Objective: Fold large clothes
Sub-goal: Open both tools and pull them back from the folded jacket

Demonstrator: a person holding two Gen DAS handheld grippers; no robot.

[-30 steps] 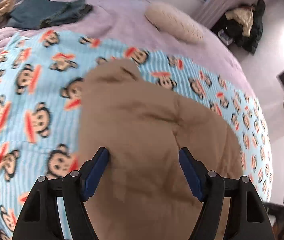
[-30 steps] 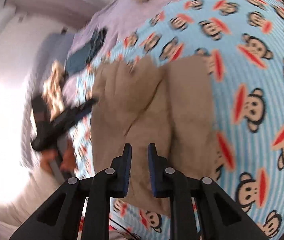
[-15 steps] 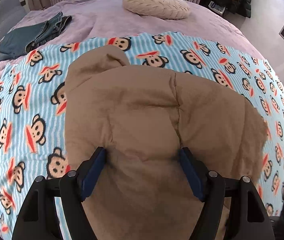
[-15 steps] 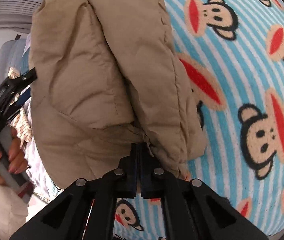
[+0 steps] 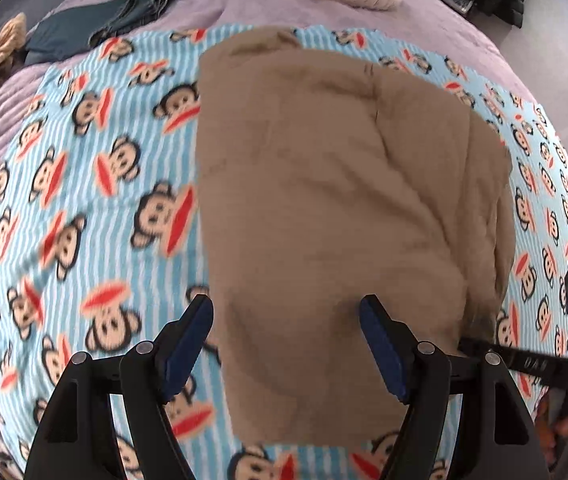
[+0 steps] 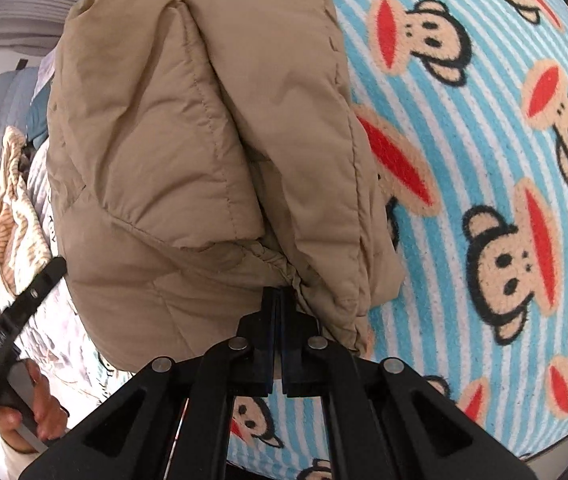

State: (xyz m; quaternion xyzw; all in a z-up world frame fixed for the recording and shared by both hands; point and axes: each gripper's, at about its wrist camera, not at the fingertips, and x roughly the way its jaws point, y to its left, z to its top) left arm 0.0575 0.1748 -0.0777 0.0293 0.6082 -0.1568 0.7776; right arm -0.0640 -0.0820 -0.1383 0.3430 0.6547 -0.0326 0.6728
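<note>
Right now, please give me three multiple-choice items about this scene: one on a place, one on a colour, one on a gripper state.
1. The jacket lies on
A. the monkey blanket
B. the floor
C. a chair

2. The jacket is
A. red
B. tan
C. black

3. The right gripper is
A. wide open
B. out of view
C. shut on the jacket

Key: 1 A, monkey print shows all around it. 2 B, its quilted cloth is tan. 3 C, its jaws pinch the gathered hem, while the left gripper is open.
</note>
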